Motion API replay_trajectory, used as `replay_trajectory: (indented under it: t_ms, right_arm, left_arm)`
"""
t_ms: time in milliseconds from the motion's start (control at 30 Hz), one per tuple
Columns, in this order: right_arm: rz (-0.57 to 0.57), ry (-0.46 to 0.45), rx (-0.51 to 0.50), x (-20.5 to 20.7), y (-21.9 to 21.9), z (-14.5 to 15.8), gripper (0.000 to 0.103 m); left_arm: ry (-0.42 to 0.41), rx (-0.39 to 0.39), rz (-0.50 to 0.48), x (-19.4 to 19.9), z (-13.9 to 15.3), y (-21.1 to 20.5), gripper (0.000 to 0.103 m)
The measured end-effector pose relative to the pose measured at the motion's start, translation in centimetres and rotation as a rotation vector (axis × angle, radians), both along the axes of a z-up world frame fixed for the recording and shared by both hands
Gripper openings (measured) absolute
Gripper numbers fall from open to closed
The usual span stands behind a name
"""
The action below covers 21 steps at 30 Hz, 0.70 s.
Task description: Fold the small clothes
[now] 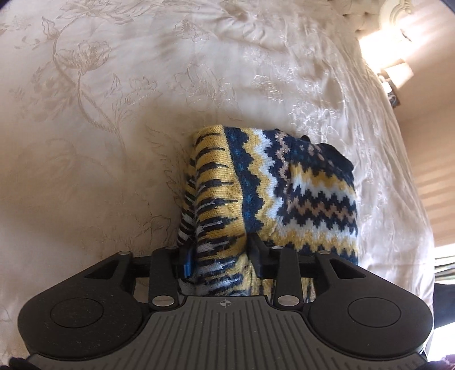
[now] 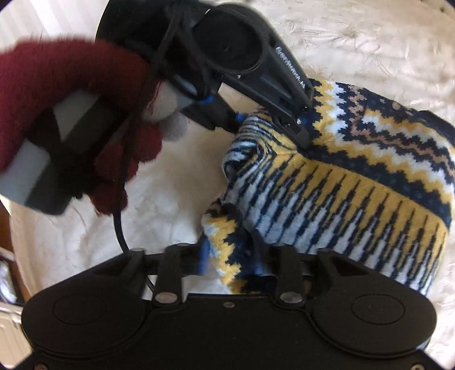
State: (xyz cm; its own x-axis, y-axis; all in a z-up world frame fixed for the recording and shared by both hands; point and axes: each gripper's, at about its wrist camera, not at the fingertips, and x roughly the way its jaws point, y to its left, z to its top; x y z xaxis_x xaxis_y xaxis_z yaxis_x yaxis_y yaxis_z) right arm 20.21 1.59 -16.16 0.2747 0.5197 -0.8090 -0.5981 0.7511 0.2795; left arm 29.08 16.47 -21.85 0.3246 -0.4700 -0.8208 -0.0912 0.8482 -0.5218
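Observation:
A small knitted garment (image 1: 287, 187) with navy, yellow and white zigzag bands lies bunched on a cream bedspread (image 1: 113, 113). My left gripper (image 1: 220, 256) is shut on its striped yellow and navy edge. In the right wrist view the same garment (image 2: 355, 182) fills the right side, and my right gripper (image 2: 233, 261) is shut on another corner of it. The left gripper (image 2: 273, 125) also shows there from outside, held by a hand in a dark red glove (image 2: 57, 94), clamped on the garment's far edge.
The cream floral bedspread (image 2: 170, 185) spreads all around the garment. The bed's right edge (image 1: 421, 199) drops off beside a beige wall, with a padded headboard (image 1: 366, 17) and a sunlit lamp (image 1: 398, 74) at the far right.

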Motion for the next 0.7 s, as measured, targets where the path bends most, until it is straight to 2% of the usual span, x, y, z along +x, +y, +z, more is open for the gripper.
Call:
replay_trajectory:
  t_ms: [33,67,100,167,233,433,533,700]
  right_arm:
    - [0.001,0.000,0.029,-0.1,-0.5,0.4,0.063]
    - [0.003,-0.003,0.051,-0.1,-1.0,0.7,0.067]
    - [0.000,-0.007,0.063,-0.3,-1.5,1.0,0.070]
    - [-0.021,-0.015,0.079,-0.9,-2.9,1.5,0.070]
    - [-0.067,-0.017,0.105,-1.0,-5.0,2.1,0.074]
    - [-0.245,-0.004,0.166,-1.0,-10.1,3.2,0.076]
    - [-0.293,0.006,0.159,0.1,-11.3,3.3,0.076]
    - [-0.312,0.000,0.155,1.7,-13.5,3.5,0.077]
  left_arm:
    - [-0.014,0.016,-0.005,-0.1,0.3,0.1,0.040]
    - [-0.029,0.039,-0.008,-0.3,0.8,0.3,0.040]
    - [-0.047,0.070,-0.007,-0.5,1.3,0.3,0.046]
    - [-0.094,0.114,0.003,-1.1,2.5,0.7,0.052]
    - [-0.131,0.121,0.017,-1.8,3.5,1.0,0.059]
    - [-0.211,0.134,0.019,-4.5,6.5,-0.3,0.060]
    - [-0.219,0.133,-0.002,-6.0,6.9,-1.8,0.064]
    - [-0.187,0.127,-0.022,-7.8,5.7,-3.8,0.065]
